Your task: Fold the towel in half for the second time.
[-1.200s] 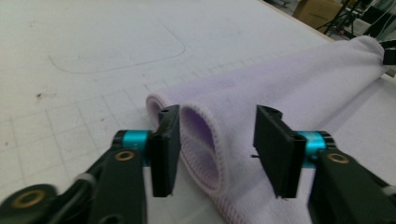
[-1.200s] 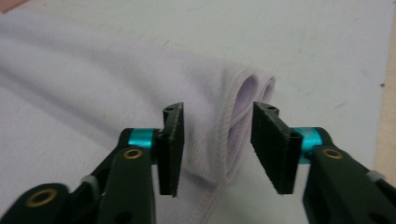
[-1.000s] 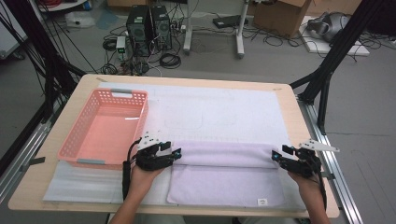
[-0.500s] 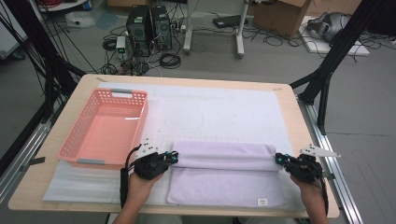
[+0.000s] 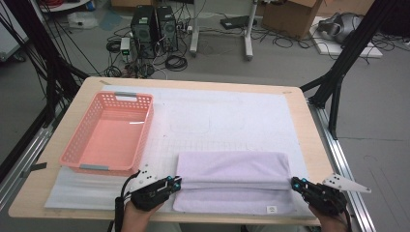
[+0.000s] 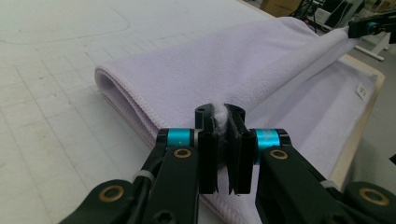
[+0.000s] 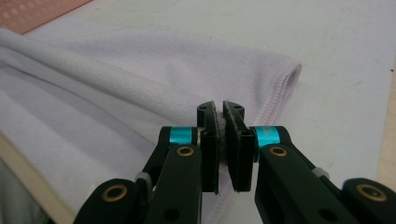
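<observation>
A lavender towel (image 5: pixel 232 181) lies on the white mat near the table's front edge, its far half folded over toward me. My left gripper (image 5: pixel 175 183) is shut on the folded edge's left corner, seen pinched between the jaws in the left gripper view (image 6: pixel 223 122). My right gripper (image 5: pixel 296 184) is shut on the right corner, the towel (image 7: pixel 140 70) spreading away from its jaws (image 7: pixel 220 122). The folded layer (image 6: pixel 219 65) forms a rounded crease at the far side.
A pink plastic basket (image 5: pixel 110 133) stands empty at the left on the white mat (image 5: pixel 227 113). The wooden table edge (image 5: pixel 309 121) runs along the right. Computer towers, cables and black frame legs stand on the floor behind.
Both grippers have pulled toward the front edge, drawing the folded towel edge farther over the lower layer. Each stays shut on its corner.
</observation>
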The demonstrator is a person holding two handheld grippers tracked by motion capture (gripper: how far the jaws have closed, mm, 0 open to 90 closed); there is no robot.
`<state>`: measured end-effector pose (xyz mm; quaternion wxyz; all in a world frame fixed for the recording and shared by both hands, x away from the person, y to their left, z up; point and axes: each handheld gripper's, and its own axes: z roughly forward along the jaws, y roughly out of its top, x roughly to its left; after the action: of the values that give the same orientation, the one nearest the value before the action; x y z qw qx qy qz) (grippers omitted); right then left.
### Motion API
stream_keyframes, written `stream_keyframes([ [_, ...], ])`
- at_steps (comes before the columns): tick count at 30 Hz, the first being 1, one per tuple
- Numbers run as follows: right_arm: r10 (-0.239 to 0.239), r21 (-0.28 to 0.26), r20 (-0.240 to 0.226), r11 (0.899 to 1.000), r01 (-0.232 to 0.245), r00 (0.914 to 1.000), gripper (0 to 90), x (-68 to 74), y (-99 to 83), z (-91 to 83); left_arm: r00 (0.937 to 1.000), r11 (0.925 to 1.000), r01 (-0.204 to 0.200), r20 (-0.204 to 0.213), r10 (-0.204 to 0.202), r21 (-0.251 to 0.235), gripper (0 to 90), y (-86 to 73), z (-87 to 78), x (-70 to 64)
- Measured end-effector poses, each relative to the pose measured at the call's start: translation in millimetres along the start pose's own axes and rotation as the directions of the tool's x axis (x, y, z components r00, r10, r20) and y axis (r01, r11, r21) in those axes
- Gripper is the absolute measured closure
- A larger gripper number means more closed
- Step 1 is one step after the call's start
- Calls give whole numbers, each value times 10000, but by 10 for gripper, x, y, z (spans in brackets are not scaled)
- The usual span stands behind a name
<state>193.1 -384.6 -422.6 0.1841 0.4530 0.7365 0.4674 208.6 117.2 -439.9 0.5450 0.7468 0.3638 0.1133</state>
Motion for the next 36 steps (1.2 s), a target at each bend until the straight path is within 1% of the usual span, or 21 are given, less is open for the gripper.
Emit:
stream_keyframes([
  [2,15,-9,-10,10000,-15,10000,850,44,-37,-49,10000,10000,19,98,-18,-39,839,-21,-48,-36],
  [6,-163,66,-40,9998,163,9999,850,103,-105,-137,9998,9999,-127,167,127,-10,832,-71,-124,-110],
  [9,-223,255,-77,9994,225,9997,847,124,-152,-167,9998,9998,-96,203,92,186,771,-108,-144,-123],
  [10,-227,309,-107,9993,230,9997,844,130,-165,-168,9997,9997,-3,237,-2,224,730,-114,-149,-115],
  [11,-250,387,-203,9989,258,9995,836,130,-177,-170,9994,9996,138,300,-145,227,665,-117,-156,-105],
  [12,-220,538,-270,9983,234,9994,809,127,-187,-172,9990,9996,253,364,-258,143,590,-118,-163,-97],
  [13,-129,646,-318,9978,150,9994,757,125,-195,-180,9988,9996,287,396,-288,51,534,-113,-177,-93],
  [15,19,544,-394,9985,3,9992,653,98,-186,-207,9990,9992,231,379,-218,-319,484,-88,-204,-87],
  [16,129,337,-328,9994,-118,9994,615,87,-166,-228,9992,9984,261,325,-245,-500,457,-70,-212,-88],
  [17,286,106,-293,9995,-283,9992,604,86,-141,-248,9991,9974,293,310,-273,-653,437,-50,-220,-85],
  [19,134,-187,-199,9997,-138,9997,591,100,-95,-264,9996,9963,231,178,-217,-827,428,-25,-231,-71],
  [22,-73,-205,-44,9998,72,10000,587,120,-70,-230,9997,9953,243,-63,-250,-936,427,-11,-224,-19],
  [23,-8,-205,9,9998,8,10000,585,116,-66,-215,9995,9955,267,-158,-282,-908,428,-6,-211,2],
  [25,-60,-107,157,9999,62,9999,595,112,-55,-163,9993,9962,206,-300,-232,-843,443,8,-169,53],
  [27,-326,115,130,9994,325,9994,614,123,-41,-74,9985,9968,215,-484,-253,-766,460,35,-97,107],
  [28,-512,218,199,9985,508,9985,617,126,-26,-18,9980,9971,255,-566,-297,-722,467,56,-52,136],
  [29,-615,323,199,9976,608,9979,619,119,-6,40,9980,9977,220,-576,-258,-641,477,86,0,172],
  [30,-725,362,311,9968,713,9969,618,99,22,96,9974,9982,177,-689,-216,-570,483,118,59,206],
  [31,-756,396,405,9965,740,9963,618,67,53,153,9970,9986,202,-736,-237,-481,482,153,118,247],
  [33,-606,516,472,9970,582,9970,623,-12,115,262,9956,9986,411,-834,-437,-329,474,214,242,331],
  [36,-486,703,569,9965,445,9972,624,-127,211,426,9951,9994,327,-941,-318,87,446,301,437,418],
])
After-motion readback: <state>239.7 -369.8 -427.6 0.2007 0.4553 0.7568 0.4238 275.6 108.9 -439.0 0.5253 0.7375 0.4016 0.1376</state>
